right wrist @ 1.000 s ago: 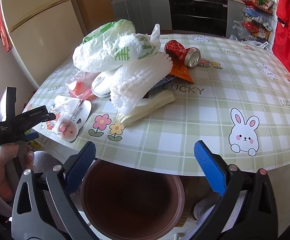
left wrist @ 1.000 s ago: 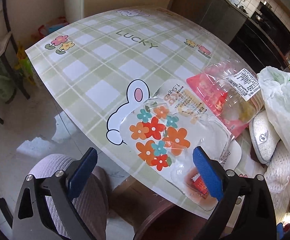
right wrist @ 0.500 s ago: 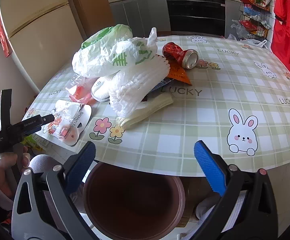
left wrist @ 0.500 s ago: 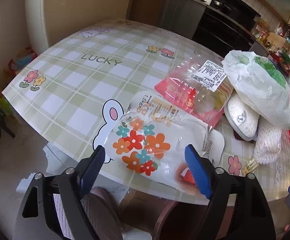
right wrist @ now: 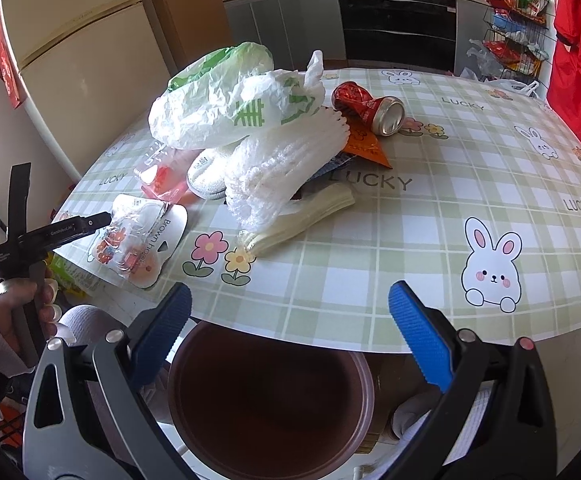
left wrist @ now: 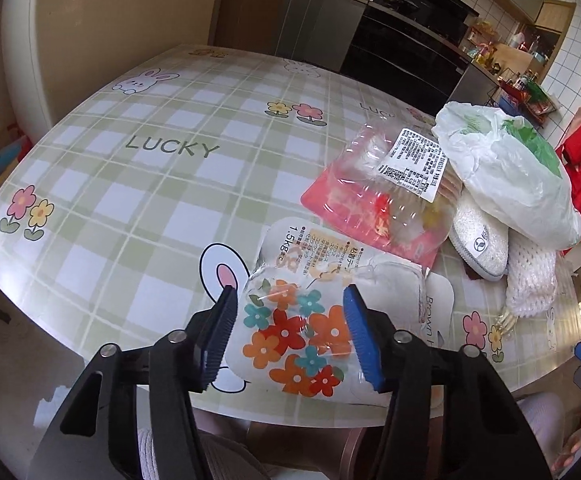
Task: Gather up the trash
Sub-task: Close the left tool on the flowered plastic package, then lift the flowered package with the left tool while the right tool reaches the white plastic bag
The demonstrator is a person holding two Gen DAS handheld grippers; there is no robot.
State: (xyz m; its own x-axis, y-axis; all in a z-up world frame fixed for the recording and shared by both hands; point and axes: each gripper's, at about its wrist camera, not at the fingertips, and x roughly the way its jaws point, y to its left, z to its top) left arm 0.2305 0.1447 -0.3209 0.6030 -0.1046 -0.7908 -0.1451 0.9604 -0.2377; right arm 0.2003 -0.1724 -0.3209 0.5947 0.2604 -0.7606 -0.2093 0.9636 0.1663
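Left gripper (left wrist: 290, 328): fingers parted, one on each side of the flower-printed blister pack (left wrist: 302, 332), which lies flat at the near edge of the surface (left wrist: 130, 184). Whether the pads touch the plastic cannot be told. In the right wrist view the same gripper (right wrist: 90, 222) reaches the pack (right wrist: 138, 240) from the near-left edge, held by the left hand (right wrist: 10, 312).

Right gripper (right wrist: 290, 328): fingers wide apart, holding nothing, hanging just off the near edge above a brown round bin (right wrist: 270, 400) that stands below the surface rim.

Trash pile (toward the left side of the surface, behind the pack):
- clear plastic box with a printed label (left wrist: 390, 188), on a red sheet, touching the far end of the pack
- white and green plastic bag (right wrist: 230, 96) on top of the pile
- white foam netting (right wrist: 286, 164) under the bag, draped toward the near edge
- white slipper-like item (left wrist: 478, 240) between box and netting
- crushed red can (right wrist: 368, 106) on its side beyond the pile, open end facing the right edge
- orange wrapper (right wrist: 364, 144) just beside the can, partly under the netting
- pale folded glove-like piece (right wrist: 302, 220) near the netting, close to a flower print
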